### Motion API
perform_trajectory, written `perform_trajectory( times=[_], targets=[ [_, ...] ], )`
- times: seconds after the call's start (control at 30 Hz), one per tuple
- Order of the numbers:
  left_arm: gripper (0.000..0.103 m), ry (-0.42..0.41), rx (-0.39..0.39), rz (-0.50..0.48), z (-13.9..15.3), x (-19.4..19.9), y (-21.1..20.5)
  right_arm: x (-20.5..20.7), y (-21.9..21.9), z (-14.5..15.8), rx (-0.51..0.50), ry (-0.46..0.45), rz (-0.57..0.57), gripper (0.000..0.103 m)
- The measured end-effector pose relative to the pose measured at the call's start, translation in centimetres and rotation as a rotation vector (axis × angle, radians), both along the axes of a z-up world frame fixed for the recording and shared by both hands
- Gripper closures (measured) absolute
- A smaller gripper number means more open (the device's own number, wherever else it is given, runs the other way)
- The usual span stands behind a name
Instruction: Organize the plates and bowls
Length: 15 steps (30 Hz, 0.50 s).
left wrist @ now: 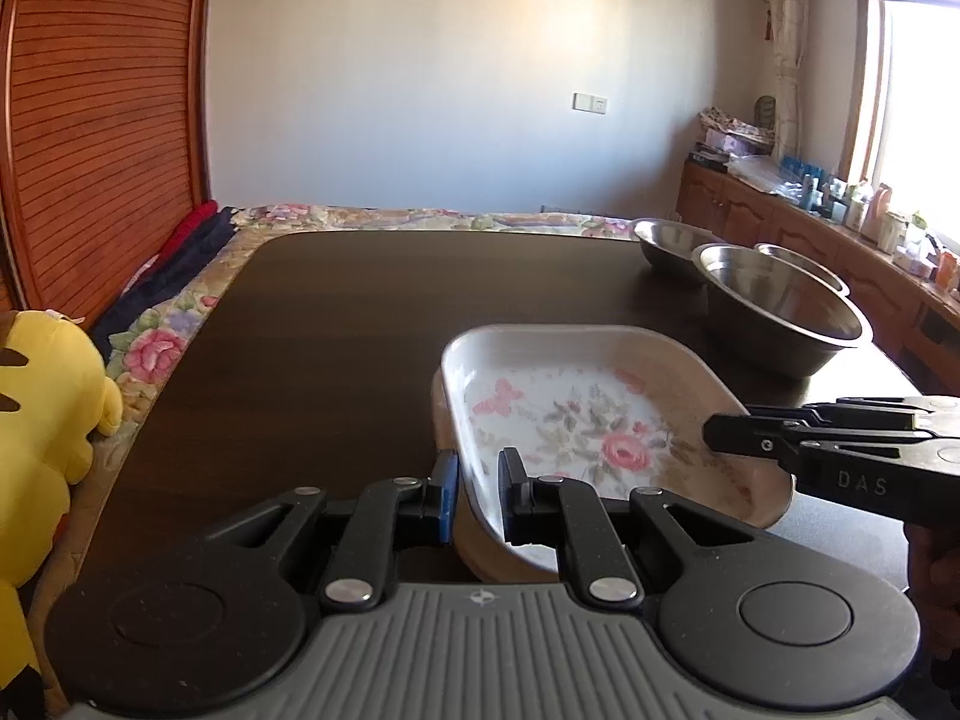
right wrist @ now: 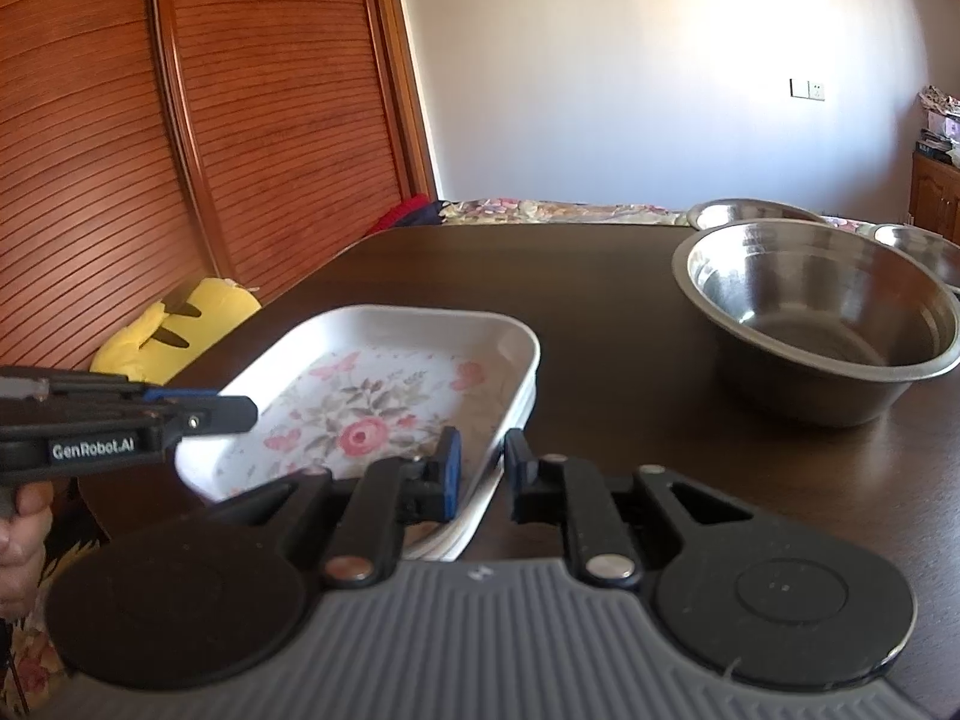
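Left wrist view: the floral plate (left wrist: pixel 576 420) is held at its near-left rim by the left gripper (left wrist: pixel 480 492), fingers clenched on that rim. It sits on top of a second plate, whose edge is seen beneath, on the desk (left wrist: pixel 336 324). The right gripper (left wrist: pixel 720 435) is seen at the plate's right rim, apparently clamped there too. Just beyond the plate, three steel bowls (left wrist: pixel 780 306) are clustered. Risk: with both rims pinched thinly, a slip is likely if one side is raised ahead of the other, so the plate tips.

Right wrist view: the right gripper (right wrist: pixel 483 477) is closed on the plate's (right wrist: pixel 372 402) near-right edge; whether only the top plate is pinched cannot be told, and a stack edge is visible below. Risk: the lower plate may be dragged along or dropped. The nearest bowl (right wrist: pixel 822 312) stands right of the plate, apart; it may be struck if the plate is swung that way.
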<state>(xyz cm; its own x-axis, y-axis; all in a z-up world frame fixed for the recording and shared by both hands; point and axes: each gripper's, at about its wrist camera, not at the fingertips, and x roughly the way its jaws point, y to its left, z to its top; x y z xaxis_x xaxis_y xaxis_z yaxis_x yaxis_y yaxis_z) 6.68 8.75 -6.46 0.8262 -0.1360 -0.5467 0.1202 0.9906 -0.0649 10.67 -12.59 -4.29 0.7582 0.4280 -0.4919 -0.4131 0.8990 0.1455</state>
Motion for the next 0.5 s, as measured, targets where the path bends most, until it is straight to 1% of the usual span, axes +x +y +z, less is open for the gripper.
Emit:
perform_trajectory(
  times=[0.1, 0.27, 0.33, 0.47, 0.5],
  targets=[
    [0.088, 0.004, -0.011, 0.002, -0.1, 0.1, 0.3, 0.0, 0.1, 0.0, -0.001, -0.005, 0.002, 0.086],
    [0.088, -0.004, 0.001, 0.003, 0.1, 0.0, 0.1, -0.2, 0.0, 0.4, 0.008, -0.013, 0.004, 0.086],
    [0.085, -0.011, 0.0, 0.002, 0.3, -0.1, 0.1, -0.4, -0.1, 0.6, 0.015, -0.018, 0.005, 0.086],
    [0.084, -0.033, -0.001, -0.017, 0.9, -0.3, -0.4, -0.5, -0.5, 0.9, 0.021, -0.029, -0.002, 0.086],
    [0.082, -0.041, 0.004, -0.022, 1.1, -0.4, -0.6, -0.5, -0.6, 1.1, 0.023, -0.033, -0.005, 0.086]
  ],
)
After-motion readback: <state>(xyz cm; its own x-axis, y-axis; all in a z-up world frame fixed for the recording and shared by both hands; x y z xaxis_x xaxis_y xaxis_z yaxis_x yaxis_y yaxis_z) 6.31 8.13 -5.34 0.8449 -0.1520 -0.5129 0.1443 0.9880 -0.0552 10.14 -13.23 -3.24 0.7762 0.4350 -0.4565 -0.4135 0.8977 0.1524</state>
